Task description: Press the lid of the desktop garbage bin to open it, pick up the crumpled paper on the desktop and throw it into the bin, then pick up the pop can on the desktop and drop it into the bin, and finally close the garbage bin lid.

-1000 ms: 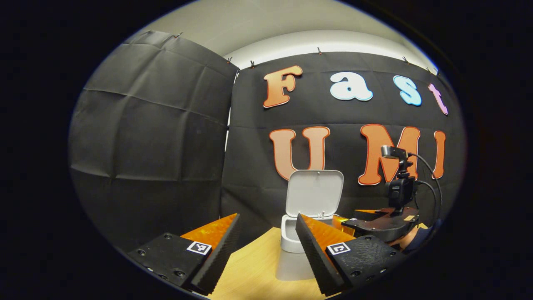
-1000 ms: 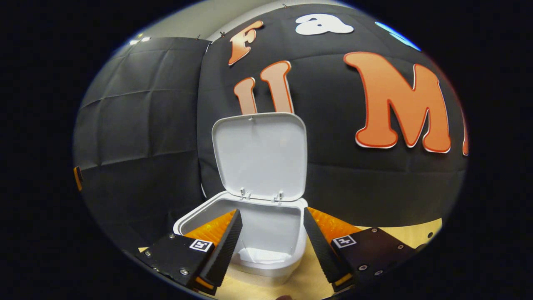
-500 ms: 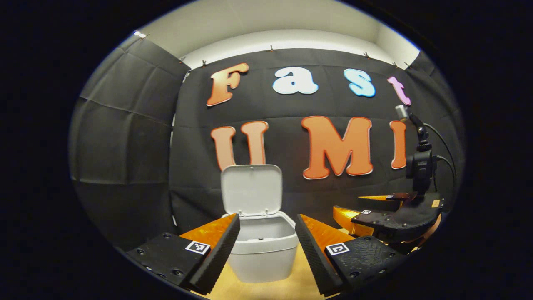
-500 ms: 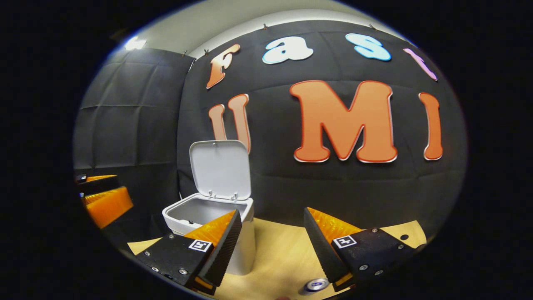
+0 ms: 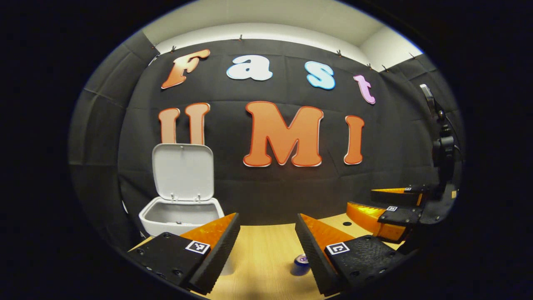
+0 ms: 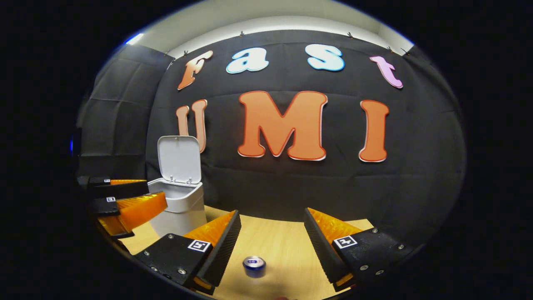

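Now, in the left gripper view, the left gripper (image 5: pixel 266 246) is held low over the wooden desk (image 5: pixel 258 258) with its two fingers wide apart and nothing between them. The white bin (image 5: pixel 179 210) stands off to the left by the black wall, and its lid (image 5: pixel 182 171) is tipped straight up, so the bin is open. A pop can (image 5: pixel 300 263) stands on the desk just beside the inner edge of the finger on the right side of the view, partly hidden by it. The right gripper (image 5: pixel 389 210) shows far off at the right edge, also apart and empty. Next, in the right gripper view, the right gripper (image 6: pixel 272 246) points forward and a little down at the desk (image 6: pixel 283 246), fingers wide open, holding nothing. The pop can (image 6: pixel 254 266) stands upright on the desk right between those fingers, low and near. The bin (image 6: pixel 178 206) sits to the left with its lid (image 6: pixel 179 159) up, and the left gripper (image 6: pixel 123 204) waits just in front of it. No crumpled paper lies on the desk, so I think the can step is in hand. The right gripper likely needs to go down around the can, squeeze it gently, lift it, and carry it left over the open bin.
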A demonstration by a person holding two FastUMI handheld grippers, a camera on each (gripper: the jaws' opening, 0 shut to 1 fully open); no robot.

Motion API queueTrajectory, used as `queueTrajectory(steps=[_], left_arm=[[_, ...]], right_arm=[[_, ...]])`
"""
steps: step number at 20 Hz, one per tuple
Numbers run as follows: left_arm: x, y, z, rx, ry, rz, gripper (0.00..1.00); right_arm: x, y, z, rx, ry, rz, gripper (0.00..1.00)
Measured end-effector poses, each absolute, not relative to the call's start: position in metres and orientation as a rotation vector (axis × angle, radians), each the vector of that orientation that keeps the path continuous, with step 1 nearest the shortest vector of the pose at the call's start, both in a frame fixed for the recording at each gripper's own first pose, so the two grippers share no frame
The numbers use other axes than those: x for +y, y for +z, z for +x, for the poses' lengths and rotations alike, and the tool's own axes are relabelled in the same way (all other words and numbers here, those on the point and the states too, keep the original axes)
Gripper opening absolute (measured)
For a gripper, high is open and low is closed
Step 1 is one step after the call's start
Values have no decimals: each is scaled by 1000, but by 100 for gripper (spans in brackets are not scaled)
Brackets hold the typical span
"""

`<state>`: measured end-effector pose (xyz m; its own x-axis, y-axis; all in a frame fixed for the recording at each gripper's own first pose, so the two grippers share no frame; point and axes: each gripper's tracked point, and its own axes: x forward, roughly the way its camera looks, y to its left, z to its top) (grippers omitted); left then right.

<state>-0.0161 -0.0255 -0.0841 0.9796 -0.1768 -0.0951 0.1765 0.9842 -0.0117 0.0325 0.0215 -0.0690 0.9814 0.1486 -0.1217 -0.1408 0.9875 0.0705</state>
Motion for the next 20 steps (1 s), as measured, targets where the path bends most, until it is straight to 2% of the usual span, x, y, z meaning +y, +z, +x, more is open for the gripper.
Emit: queueTrajectory(steps=[4,6,11,16,20], left_arm=[[-63,-135,-10,179,-248,4,88],[-82,-165,-7,239,-275,8,93],[-111,-247,-5,392,-324,53,94],[-123,-339,20,572,-329,110,96],[-119,-382,26,667,-304,132,96]], right_arm=[[-14,-83,22,165,78,82,94],[-27,-85,18,168,58,75,94],[-50,-97,12,202,23,63,94],[-73,-105,9,233,-20,49,94],[-90,-108,7,247,-56,44,94]])
